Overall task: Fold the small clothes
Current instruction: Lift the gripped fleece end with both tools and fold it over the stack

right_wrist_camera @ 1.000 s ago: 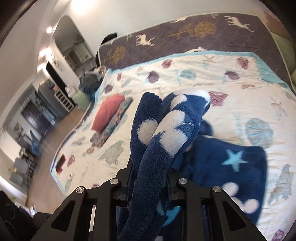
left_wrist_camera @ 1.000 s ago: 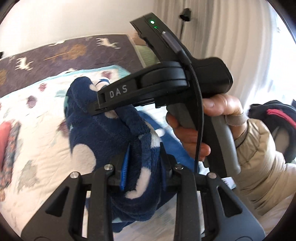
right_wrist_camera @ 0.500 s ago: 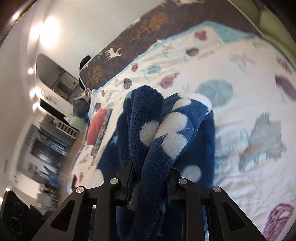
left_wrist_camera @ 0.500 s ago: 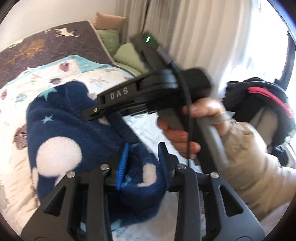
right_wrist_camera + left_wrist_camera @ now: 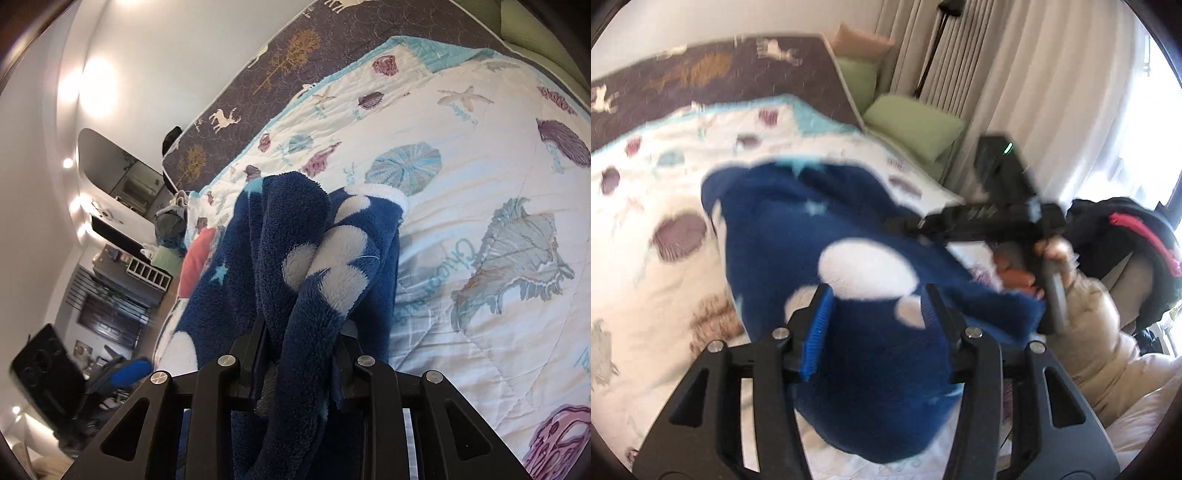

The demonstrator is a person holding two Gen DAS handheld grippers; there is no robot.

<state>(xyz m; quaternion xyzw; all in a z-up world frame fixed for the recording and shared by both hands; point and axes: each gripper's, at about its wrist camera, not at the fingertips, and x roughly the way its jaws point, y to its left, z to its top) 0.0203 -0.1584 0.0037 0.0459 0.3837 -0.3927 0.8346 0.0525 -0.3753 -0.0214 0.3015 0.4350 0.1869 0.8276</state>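
My left gripper has its jaws opening, a fair gap between them, and the navy fleece garment with its white spots bulges up through that gap; the blue pad on the left finger stands clear of the pile, so I am no longer pinching it. My right gripper is narrower: its jaws are just starting to ease apart, yet a thick bunch of the same fleece is packed between the fingers, and the fabric rises out of them in two rolled folds.

From the left wrist view the garment lies heaped on the white seashell quilt, one end stretched off to the right toward my right gripper, which is blurred there and gripped by the person's right hand coming out of a beige puffy sleeve.

Beyond the quilt a brown bedcover with deer and trees runs along the wall. Green cushions sit at the bed's far corner by pale curtains. A red item lies on the quilt behind the fleece.
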